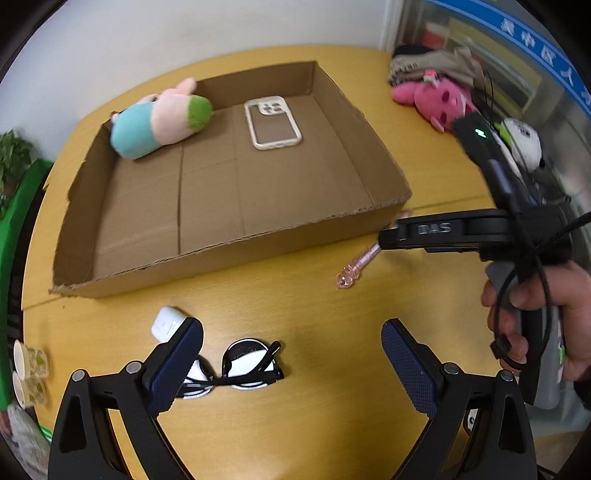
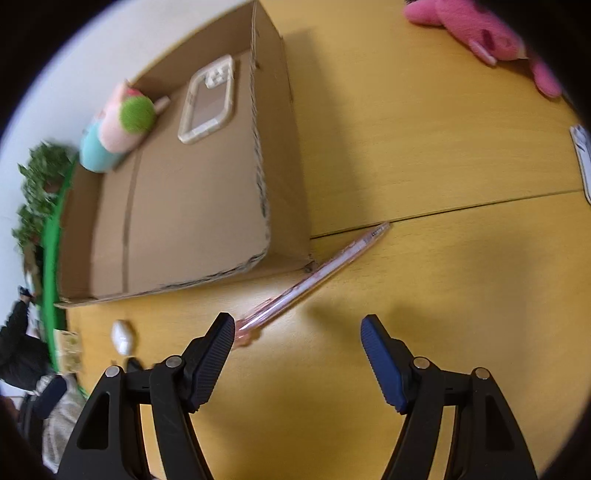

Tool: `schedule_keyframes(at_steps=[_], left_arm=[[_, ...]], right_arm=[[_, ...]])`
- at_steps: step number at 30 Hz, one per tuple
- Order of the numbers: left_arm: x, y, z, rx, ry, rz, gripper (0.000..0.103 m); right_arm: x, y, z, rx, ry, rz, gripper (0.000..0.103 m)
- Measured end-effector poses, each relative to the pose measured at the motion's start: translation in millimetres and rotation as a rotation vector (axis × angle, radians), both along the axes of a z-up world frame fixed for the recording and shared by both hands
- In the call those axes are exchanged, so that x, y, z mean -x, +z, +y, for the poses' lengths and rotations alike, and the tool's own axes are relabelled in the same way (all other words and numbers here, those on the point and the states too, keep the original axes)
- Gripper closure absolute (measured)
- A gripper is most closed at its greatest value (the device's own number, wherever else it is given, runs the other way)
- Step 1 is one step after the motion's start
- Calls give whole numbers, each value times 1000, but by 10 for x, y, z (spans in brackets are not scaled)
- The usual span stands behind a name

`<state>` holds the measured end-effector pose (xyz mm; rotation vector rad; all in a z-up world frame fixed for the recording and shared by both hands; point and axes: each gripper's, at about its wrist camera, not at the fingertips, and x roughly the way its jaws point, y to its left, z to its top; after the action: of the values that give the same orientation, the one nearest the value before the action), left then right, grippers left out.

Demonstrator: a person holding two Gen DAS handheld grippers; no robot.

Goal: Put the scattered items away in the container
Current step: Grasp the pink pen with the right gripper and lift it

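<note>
A shallow cardboard box (image 1: pixel 258 243) (image 2: pixel 284 155) stands on the yellow table. Inside lie a plush pig toy (image 1: pixel 155 122) (image 2: pixel 118 125) and a clear phone case (image 1: pixel 272 122) (image 2: pixel 207 99). My left gripper (image 1: pixel 291 354) is open above black sunglasses (image 1: pixel 240 365); a white earbud case (image 1: pixel 166 323) (image 2: pixel 122 336) lies by its left finger. A pink pen (image 1: pixel 356 266) (image 2: pixel 314 280) lies at the box's near right corner. My right gripper (image 2: pixel 297 332) is open, just short of the pen's end; in the left wrist view its body (image 1: pixel 443 230) hangs over the pen.
A pink plush (image 1: pixel 436 99) (image 2: pixel 480 29) and a pile of clothes and toys (image 1: pixel 517 140) sit at the table's far right. Paper cups (image 1: pixel 29 369) stand at the left edge, beside a green surface (image 1: pixel 18 206) and a plant (image 2: pixel 40 184).
</note>
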<state>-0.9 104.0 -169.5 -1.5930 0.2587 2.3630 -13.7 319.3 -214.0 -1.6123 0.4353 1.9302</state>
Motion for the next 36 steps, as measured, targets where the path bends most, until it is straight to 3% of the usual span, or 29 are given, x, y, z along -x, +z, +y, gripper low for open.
schedule_keyframes(at_steps=[7,12,17,19,25,30,36], left_arm=[[178,-280,75,33,-19,-40,4],[241,-436,107,25,-36,-74,5],[286,-610,112,-10,-52,-118,7],[319,-675,121,-30,-53,-136,10],[415,-850,237,-67,-74,-181,19],[388,-870,377,-133,-92,-218,19],[302,-926,539,-226,-88,-304,19]], right_arm=[[167,-281,-49,-48,64,-80,31],[231,-303,-70,-127,150,-108,33],[179,-288,-85,-206,198,-149,53],[141,-262,-57,-223,204,-155,68],[45,-160,162,-160,190,-136,91],[-83,-123,274,-66,190,-119,94],[-102,-133,191,-82,246,-192,94]])
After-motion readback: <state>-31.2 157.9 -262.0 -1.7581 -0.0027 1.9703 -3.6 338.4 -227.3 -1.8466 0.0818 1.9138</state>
